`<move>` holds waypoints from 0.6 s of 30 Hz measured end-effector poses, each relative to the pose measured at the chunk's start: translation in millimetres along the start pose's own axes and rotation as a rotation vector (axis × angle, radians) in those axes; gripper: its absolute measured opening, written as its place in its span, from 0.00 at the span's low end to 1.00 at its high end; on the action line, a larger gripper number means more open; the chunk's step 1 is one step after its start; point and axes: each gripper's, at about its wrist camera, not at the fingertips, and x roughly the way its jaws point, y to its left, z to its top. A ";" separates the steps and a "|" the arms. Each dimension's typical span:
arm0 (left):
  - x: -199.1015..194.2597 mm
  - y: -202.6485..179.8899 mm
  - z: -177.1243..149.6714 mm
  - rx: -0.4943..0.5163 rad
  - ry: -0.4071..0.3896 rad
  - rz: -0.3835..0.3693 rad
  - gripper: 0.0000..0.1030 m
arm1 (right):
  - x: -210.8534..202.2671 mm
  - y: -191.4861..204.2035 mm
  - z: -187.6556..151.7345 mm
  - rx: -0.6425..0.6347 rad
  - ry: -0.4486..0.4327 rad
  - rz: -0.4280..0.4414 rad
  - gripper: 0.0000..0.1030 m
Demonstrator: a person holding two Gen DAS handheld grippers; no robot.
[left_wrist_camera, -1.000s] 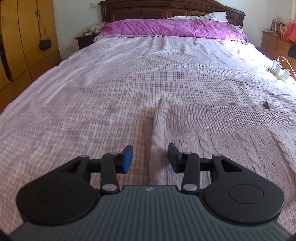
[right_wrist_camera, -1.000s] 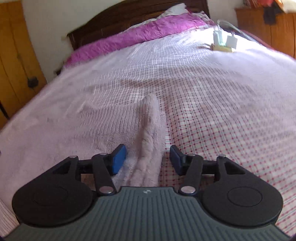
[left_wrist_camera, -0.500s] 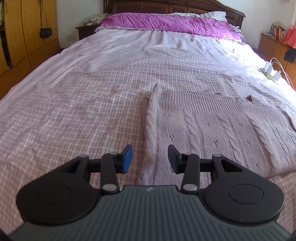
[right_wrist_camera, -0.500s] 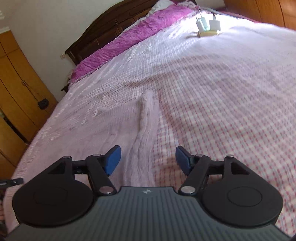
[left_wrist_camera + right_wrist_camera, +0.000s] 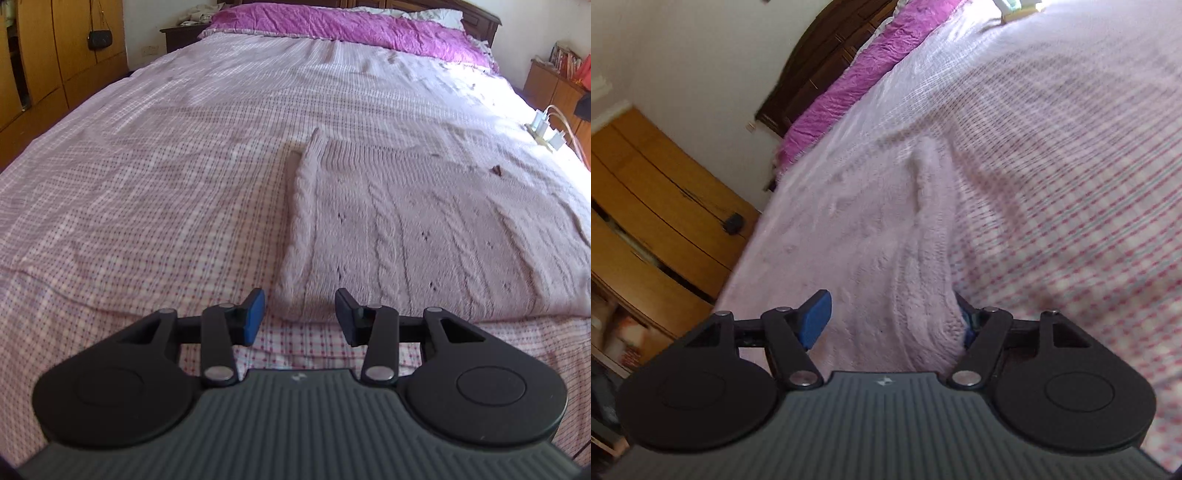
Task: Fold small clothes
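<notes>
A soft pink cable-knit sweater (image 5: 424,229) lies flat on the pink checked bed cover (image 5: 147,192). The left gripper (image 5: 300,315) is wide open and holds nothing; the sweater's folded side edge is just ahead of it. The right gripper (image 5: 892,321) is wide open too, with the sweater's other edge bunched between its fingers. Lots of bare bed lies ahead.

- left gripper (image 5: 299,314) sits at the lower centre of its frame, level, jaws spread wide with nothing between the blue pads.
- right gripper (image 5: 890,321) fills the bottom of its frame, rolled to one side, jaws apart; its right pad is half hidden.
</notes>
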 end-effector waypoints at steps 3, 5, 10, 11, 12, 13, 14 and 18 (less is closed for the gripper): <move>1.1 -0.7 -2.7 -0.006 0.014 0.006 0.43 | 11.6 -0.9 -1.0 0.003 -0.023 0.018 0.71; 1.5 -1.2 -3.1 -0.002 0.021 0.006 0.43 | 13.6 2.4 -3.0 -0.027 -0.028 0.008 0.71; 3.4 -2.9 -2.5 0.010 0.026 0.025 0.43 | 12.6 2.4 -3.7 -0.046 -0.020 0.012 0.71; 3.5 -3.3 -2.9 0.009 0.025 0.025 0.43 | 12.6 1.9 -3.6 -0.049 -0.020 0.010 0.71; 3.6 -3.2 -2.6 0.011 0.026 0.026 0.43 | 12.2 1.1 -3.9 -0.055 -0.023 0.011 0.71; 3.9 -3.8 -3.1 0.013 0.027 0.027 0.43 | 12.2 0.1 -4.6 -0.059 -0.028 0.014 0.71; 4.2 -4.4 -3.5 0.015 0.029 0.029 0.43 | 10.9 -1.0 -5.5 -0.058 -0.036 0.019 0.71; 1.7 -6.6 -3.9 0.014 0.035 0.039 0.43 | 6.0 -10.9 -1.0 0.065 -0.068 0.041 0.65</move>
